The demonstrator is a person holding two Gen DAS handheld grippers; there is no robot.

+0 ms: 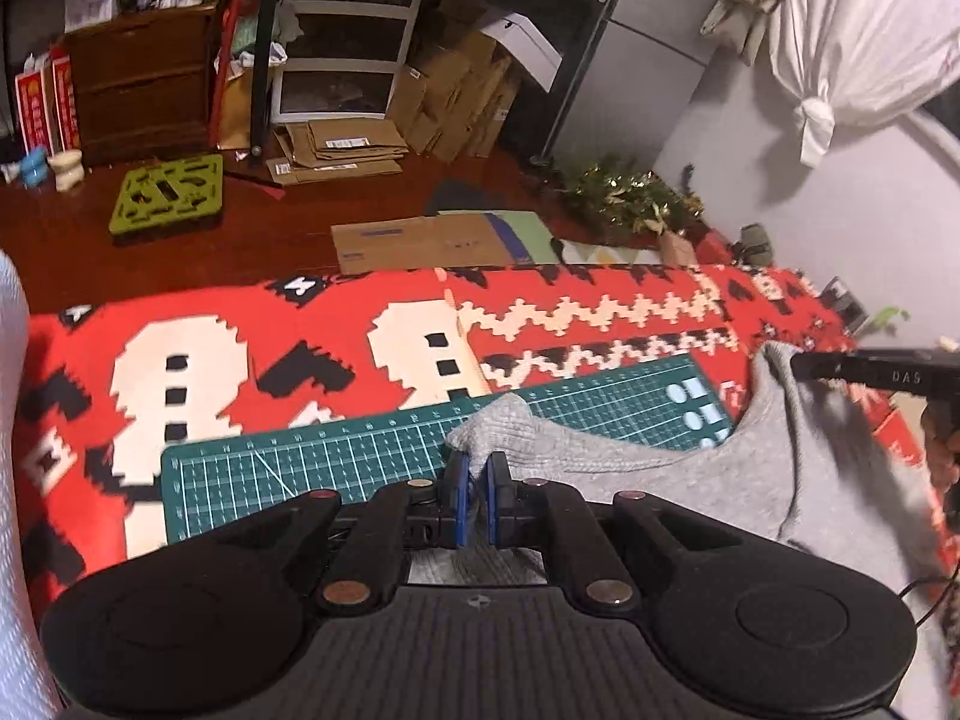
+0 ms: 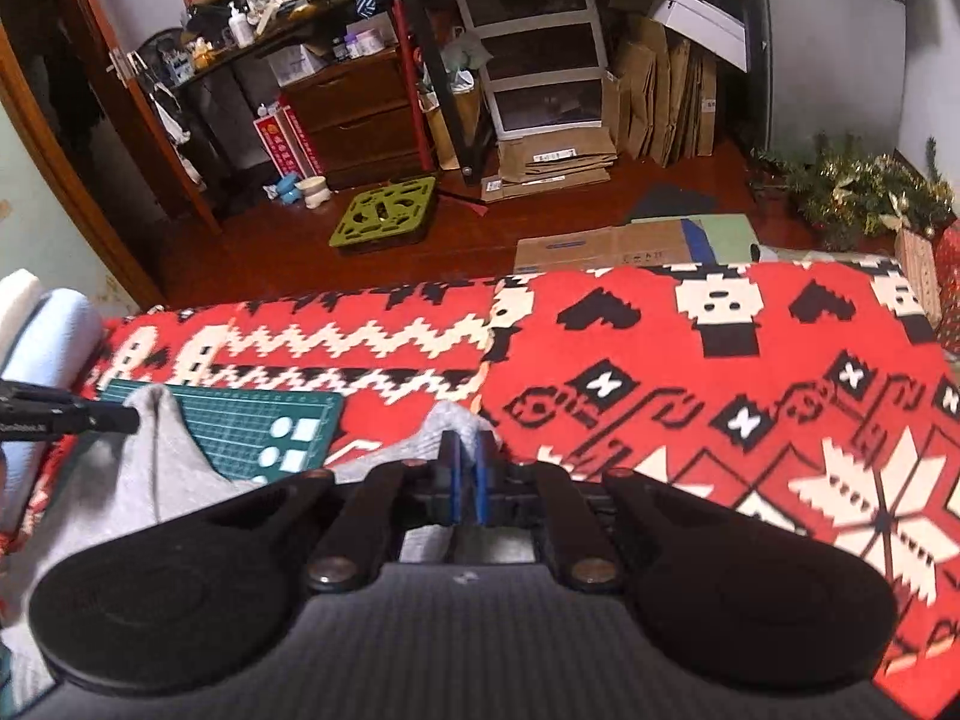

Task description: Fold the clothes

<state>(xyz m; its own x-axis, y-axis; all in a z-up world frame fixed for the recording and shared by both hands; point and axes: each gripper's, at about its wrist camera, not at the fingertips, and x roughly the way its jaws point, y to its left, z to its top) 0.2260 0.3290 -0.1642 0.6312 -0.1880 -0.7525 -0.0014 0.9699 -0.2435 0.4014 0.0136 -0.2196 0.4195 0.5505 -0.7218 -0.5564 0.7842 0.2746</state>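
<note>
- Grey cloth (image 1: 690,480) is in both your grippers, held up over the red blanket (image 1: 336,312) and the green mat (image 1: 336,450).
- Your left gripper (image 1: 477,474) is pinched nearly closed on one corner of the cloth. A small bump of cloth sticks up past the blue pads (image 1: 457,480).
- Your right gripper (image 2: 467,474) is pinched nearly closed on another corner. Only a little cloth shows above its tips.
- The cloth hangs in a dip between the two corners, and part of it lies over the near edge of the mat.
- The right grip looks thin. If you pull the corners apart hard, that corner could slip out and the cloth would drop in a heap.
- If you lift one side more than the other, the cloth may twist, and the fold will come out crooked.
- The mat sits loose on the blanket, as far as you can tell. Dragging the cloth over it could push it or catch on its edge.
- The blanket is soft and bumpy. If you lay the cloth down fast, it may wrinkle under itself.
- You cannot see the far bottom of the cloth from here, so it may already be bunched up below your grippers. Go slow and keep both corners level.
</note>
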